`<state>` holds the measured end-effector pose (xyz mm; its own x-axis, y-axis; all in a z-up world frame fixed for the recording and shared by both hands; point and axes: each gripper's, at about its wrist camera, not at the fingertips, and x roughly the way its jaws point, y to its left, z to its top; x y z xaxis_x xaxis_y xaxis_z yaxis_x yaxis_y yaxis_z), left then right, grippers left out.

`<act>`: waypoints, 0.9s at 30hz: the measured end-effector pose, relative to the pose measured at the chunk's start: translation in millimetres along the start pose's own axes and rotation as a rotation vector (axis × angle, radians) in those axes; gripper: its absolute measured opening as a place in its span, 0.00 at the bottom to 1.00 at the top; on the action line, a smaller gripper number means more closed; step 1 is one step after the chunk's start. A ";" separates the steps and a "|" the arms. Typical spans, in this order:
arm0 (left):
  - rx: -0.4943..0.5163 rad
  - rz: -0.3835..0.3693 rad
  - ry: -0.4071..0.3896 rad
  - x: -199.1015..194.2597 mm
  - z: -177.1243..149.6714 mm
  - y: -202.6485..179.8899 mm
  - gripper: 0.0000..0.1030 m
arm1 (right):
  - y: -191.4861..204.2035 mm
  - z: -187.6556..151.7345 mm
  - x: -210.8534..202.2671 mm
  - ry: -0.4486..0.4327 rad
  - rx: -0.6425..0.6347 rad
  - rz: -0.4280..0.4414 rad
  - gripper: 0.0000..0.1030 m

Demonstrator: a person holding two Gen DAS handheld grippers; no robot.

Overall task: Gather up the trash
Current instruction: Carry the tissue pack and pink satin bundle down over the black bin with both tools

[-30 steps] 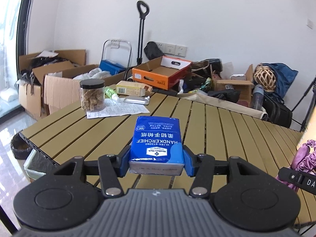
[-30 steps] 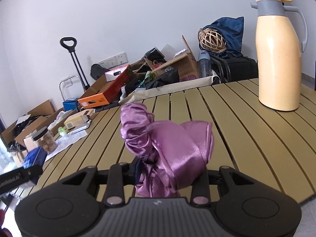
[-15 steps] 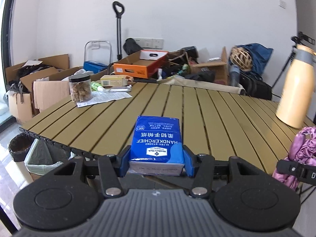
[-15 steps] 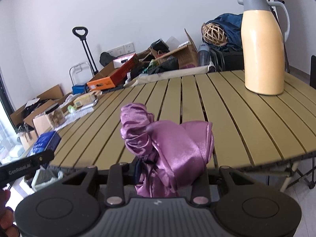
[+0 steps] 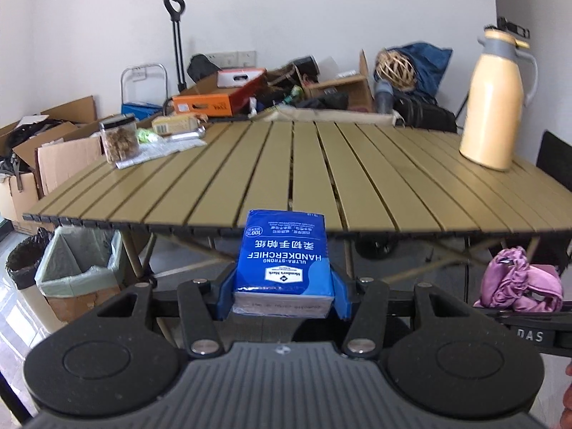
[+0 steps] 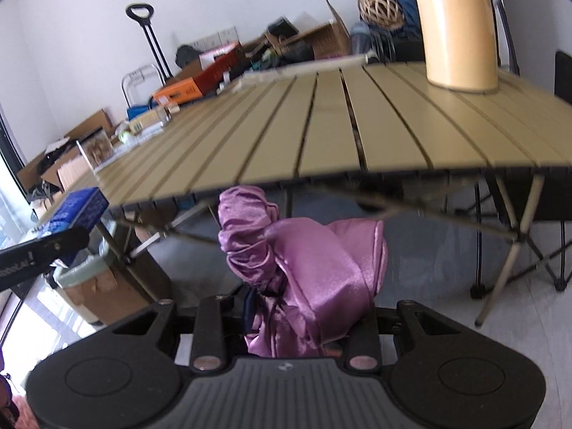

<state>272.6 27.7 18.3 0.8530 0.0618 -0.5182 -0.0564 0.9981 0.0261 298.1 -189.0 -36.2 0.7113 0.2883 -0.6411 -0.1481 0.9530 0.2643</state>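
Observation:
My left gripper [image 5: 284, 286] is shut on a blue handkerchief tissue pack [image 5: 284, 261], held off the near edge of the slatted table [image 5: 321, 164]. My right gripper [image 6: 304, 307] is shut on a crumpled purple satin cloth [image 6: 307, 264], held below the table's [image 6: 321, 125] edge. The cloth [image 5: 518, 280] shows at the right of the left wrist view, and the tissue pack [image 6: 78, 207] at the left of the right wrist view. A bin lined with a pale green bag [image 5: 82, 261] stands on the floor under the table's left end, beside a black-lined bin [image 5: 23, 261].
A cream thermos jug [image 5: 495, 107] stands on the table's right side. A clear jar [image 5: 119, 139], papers and a small box sit at its far left. Cardboard boxes, bags and a trolley crowd the floor behind. Folding table legs [image 6: 507, 261] cross underneath.
Both grippers have pulled back from over the table and sunk, so the tabletop's near edge and the bins under it now show. Both still hold their things.

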 end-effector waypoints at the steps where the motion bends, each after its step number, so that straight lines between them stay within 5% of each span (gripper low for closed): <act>1: 0.004 -0.006 0.014 0.6 -3.8 -0.2 0.52 | -2.0 -5.3 2.8 0.014 0.006 -0.001 0.32; 18: 0.056 0.033 0.263 37.6 -69.3 17.8 0.52 | -34.0 -72.4 37.4 0.233 0.073 -0.016 0.32; 27: 0.051 0.029 0.364 61.1 -79.2 18.7 0.52 | -39.3 -73.5 43.7 0.245 0.070 -0.024 0.32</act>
<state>282.6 49.6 -80.6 0.6101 0.0927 -0.7869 -0.0444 0.9956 0.0828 284.5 -207.1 -127.7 0.5250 0.2874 -0.8011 -0.0790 0.9537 0.2903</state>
